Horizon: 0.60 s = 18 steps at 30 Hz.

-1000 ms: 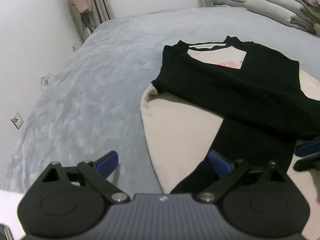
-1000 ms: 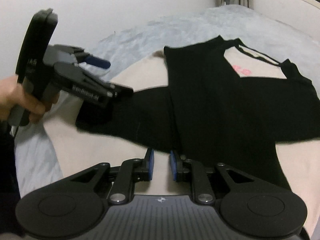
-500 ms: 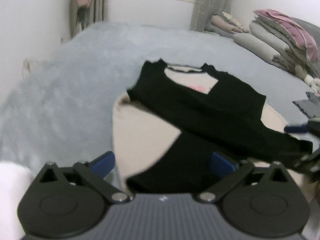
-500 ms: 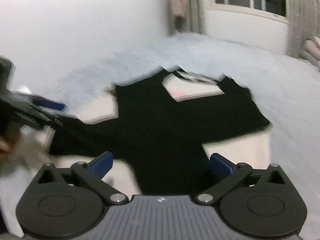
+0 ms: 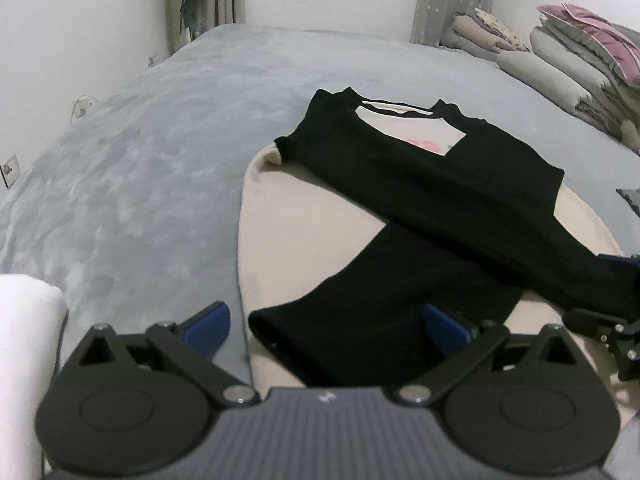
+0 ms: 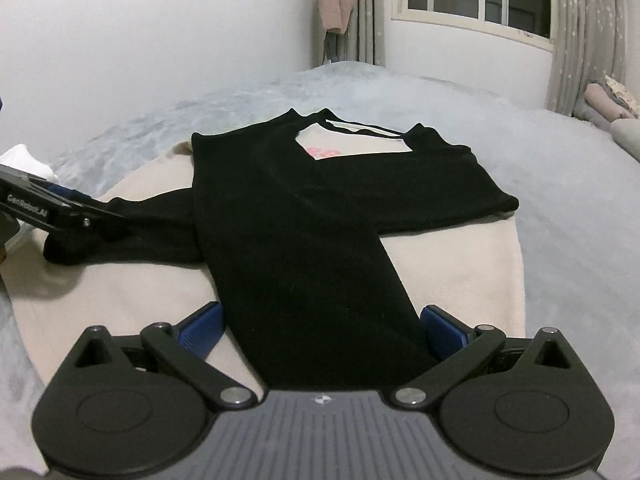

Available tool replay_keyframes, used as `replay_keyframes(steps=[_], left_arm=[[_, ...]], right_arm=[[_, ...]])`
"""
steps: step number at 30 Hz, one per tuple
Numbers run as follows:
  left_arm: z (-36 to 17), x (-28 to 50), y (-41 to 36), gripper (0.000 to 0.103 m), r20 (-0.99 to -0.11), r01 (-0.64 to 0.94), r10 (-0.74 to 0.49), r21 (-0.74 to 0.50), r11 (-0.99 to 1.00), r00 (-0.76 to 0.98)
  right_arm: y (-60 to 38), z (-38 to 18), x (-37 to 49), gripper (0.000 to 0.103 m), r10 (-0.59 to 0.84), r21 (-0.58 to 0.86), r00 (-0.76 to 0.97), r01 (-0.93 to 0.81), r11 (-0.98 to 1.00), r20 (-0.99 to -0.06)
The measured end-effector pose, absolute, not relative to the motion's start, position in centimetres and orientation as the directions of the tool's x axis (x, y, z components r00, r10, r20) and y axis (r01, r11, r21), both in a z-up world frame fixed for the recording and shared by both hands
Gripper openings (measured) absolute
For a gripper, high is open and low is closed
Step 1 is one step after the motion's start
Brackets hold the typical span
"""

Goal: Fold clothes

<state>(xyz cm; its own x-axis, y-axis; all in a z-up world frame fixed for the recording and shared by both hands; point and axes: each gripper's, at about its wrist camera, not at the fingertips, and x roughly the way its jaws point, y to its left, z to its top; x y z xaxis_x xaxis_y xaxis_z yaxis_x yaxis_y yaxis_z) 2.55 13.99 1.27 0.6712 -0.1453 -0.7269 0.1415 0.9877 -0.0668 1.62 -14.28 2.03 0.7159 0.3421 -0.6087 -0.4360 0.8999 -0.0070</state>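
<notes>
Black sleeves lay crossed over the cream shirt on the grey bed; left claw and right claw both gaped wide, pinching nothing.

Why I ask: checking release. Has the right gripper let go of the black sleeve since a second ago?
Yes. The right gripper has spread wide; the black sleeve lies free on the cream garment.
</notes>
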Motion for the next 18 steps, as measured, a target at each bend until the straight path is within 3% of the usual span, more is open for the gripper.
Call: replay_keyframes(steps=[8,18], left_arm=[[2.4,3.3,14.7,0.103,-0.706,0.094,-0.186,-0.168,0.981,0.683],[2.5,3.9,14.0,0.103,-0.703,0.074,-0.174,-0.171,0.983,0.69]], right_arm=[[-14.3,2.0,1.7,0.103,0.343,-0.007,0.716,-0.436,0.9,-0.608],[-14.3,1.9,1.7,0.103,0.344,-0.006,0.717,-0.436,0.9,-0.607]])
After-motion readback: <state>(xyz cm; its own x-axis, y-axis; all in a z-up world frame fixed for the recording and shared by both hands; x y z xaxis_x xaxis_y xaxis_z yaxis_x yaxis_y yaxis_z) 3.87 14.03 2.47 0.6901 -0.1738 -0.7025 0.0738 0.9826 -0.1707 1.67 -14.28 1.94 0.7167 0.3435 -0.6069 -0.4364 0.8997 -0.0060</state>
